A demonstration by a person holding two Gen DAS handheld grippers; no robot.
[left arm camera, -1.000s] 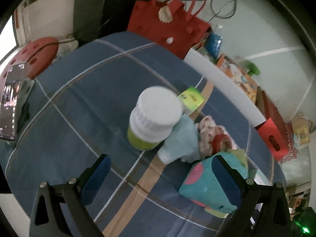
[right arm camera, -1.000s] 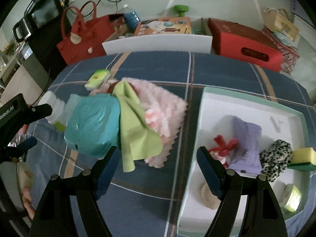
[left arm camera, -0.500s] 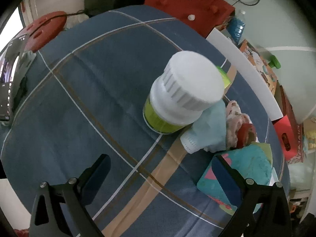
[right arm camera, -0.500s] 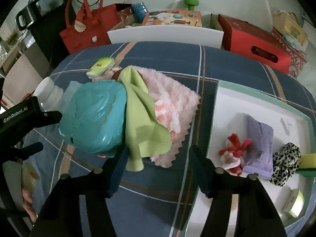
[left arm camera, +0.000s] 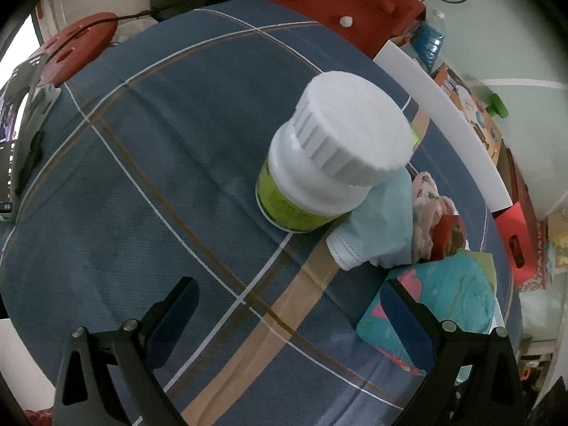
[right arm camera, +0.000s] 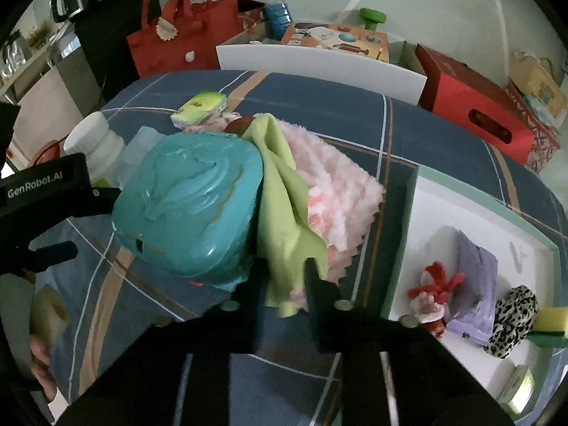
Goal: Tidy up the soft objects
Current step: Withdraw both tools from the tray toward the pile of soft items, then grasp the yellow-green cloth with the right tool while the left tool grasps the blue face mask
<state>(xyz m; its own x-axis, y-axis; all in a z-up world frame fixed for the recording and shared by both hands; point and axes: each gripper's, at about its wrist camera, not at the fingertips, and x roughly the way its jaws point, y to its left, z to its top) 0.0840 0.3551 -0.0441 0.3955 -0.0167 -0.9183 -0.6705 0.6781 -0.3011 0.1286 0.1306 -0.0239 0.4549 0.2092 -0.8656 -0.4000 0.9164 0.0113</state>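
My right gripper (right arm camera: 284, 278) is shut on the lower corner of a lime-green cloth (right arm camera: 284, 206). That cloth drapes over a fluffy pink cloth (right arm camera: 337, 195) and leans against a teal plastic box (right arm camera: 188, 206). My left gripper (left arm camera: 285, 298) is open above the blue plaid tablecloth (left arm camera: 142, 177) with nothing between its fingers. Ahead of it stand a white-capped bottle (left arm camera: 330, 163) with a green label and a light blue cloth (left arm camera: 376, 234). The teal box (left arm camera: 443, 305) sits by its right finger.
A white tray with a green rim (right arm camera: 443, 206) on the right holds a purple pouch (right arm camera: 475, 277), a red toy (right arm camera: 433, 291), a leopard scrunchie (right arm camera: 514, 316) and a sponge. A green packet (right arm camera: 198, 106) lies behind the pile. A red bag (right arm camera: 184, 42) and boxes stand beyond the table.
My right gripper moved in and shut on the green cloth's corner. My left gripper drew nearer to the white bottle and stayed open.
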